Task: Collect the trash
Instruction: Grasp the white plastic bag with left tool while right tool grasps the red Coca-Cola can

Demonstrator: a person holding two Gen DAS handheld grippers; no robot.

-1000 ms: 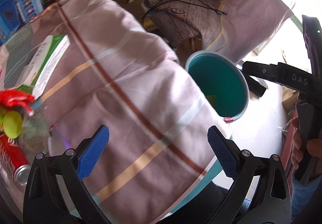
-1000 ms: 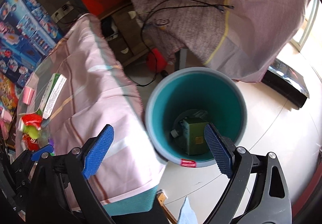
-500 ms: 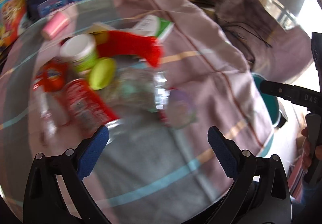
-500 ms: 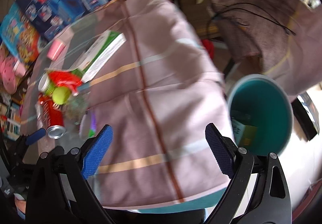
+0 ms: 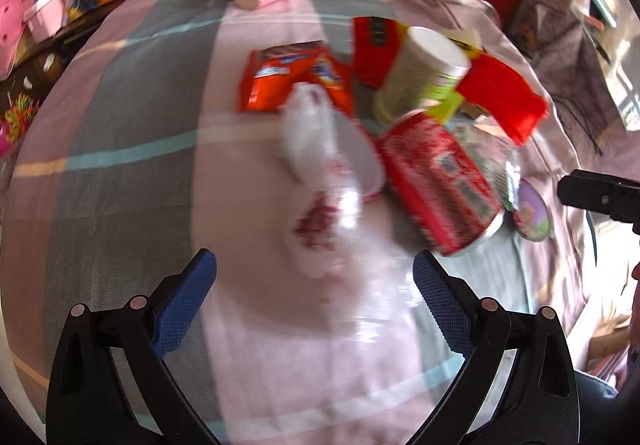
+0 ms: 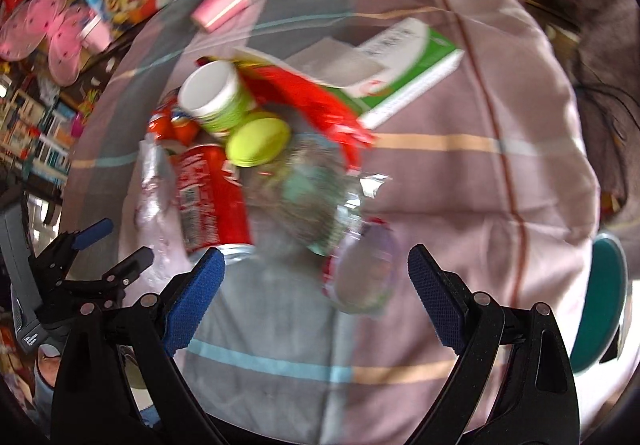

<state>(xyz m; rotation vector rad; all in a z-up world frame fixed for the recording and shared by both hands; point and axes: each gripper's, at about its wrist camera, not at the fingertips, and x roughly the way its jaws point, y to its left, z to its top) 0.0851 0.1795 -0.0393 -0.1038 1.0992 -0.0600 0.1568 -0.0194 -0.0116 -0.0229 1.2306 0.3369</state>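
Operator: Report gripper status.

Technician: The left gripper [image 5: 314,283] has its jaws spread wide with nothing between them. The right gripper [image 6: 316,279] is likewise spread and empty. Both point down at the pile, presumably to line up a pick.

Operator: Locate the trash.

Technician: It is heaped at the centre of the striped tablecloth [image 6: 500,205]. The red soda can [image 6: 212,189] lies on its side, near and left in the right wrist view, touching a clear plastic bottle [image 6: 316,197] to its right. A white paper cup [image 6: 212,95] lies tipped at the far side, by a yellow-green lid [image 6: 258,141]. A green-and-white box [image 6: 404,69] lies far right.

Operator: And the bin?

Technician: The teal bin [image 6: 604,297] shows off the table's right edge, well apart from the pile.

Operator: Recommended target?

Technician: Judged nearest: the can for either gripper. Motion blur limits finer detail.
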